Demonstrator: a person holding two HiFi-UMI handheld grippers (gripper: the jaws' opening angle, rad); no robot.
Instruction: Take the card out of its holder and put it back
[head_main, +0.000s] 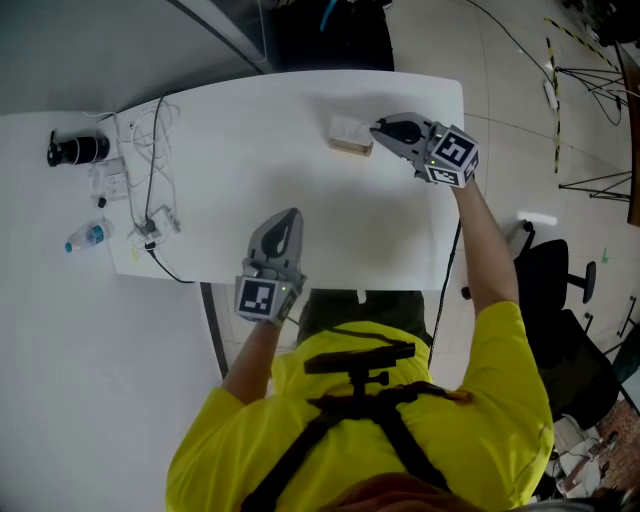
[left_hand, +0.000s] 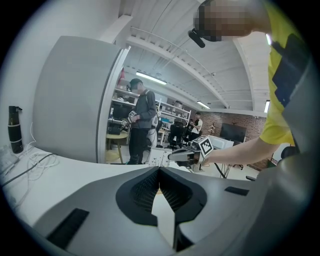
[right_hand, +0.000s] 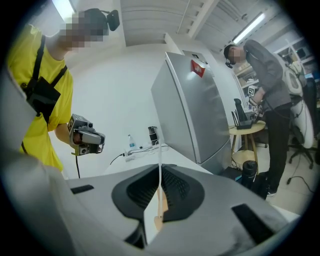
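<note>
The head view is evenly and brightly lit from above; the white table (head_main: 300, 130) is nearly washed out, with only a faint soft shadow beyond the left gripper (head_main: 288, 215). Both gripper views are fisheye: straight lines bow toward a dark round vignette. A ceiling strip light (right_hand: 248, 27) glares in the right gripper view, another strip light (left_hand: 152, 78) in the left. Backgrounds stay reasonably sharp.

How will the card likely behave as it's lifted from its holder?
Probably light and fairly stiff: the card stands straight, edge-on, in the right gripper. Being thin, it may flex if pulled askew. The small wooden holder, unpinned, could lift or tip along.
</note>
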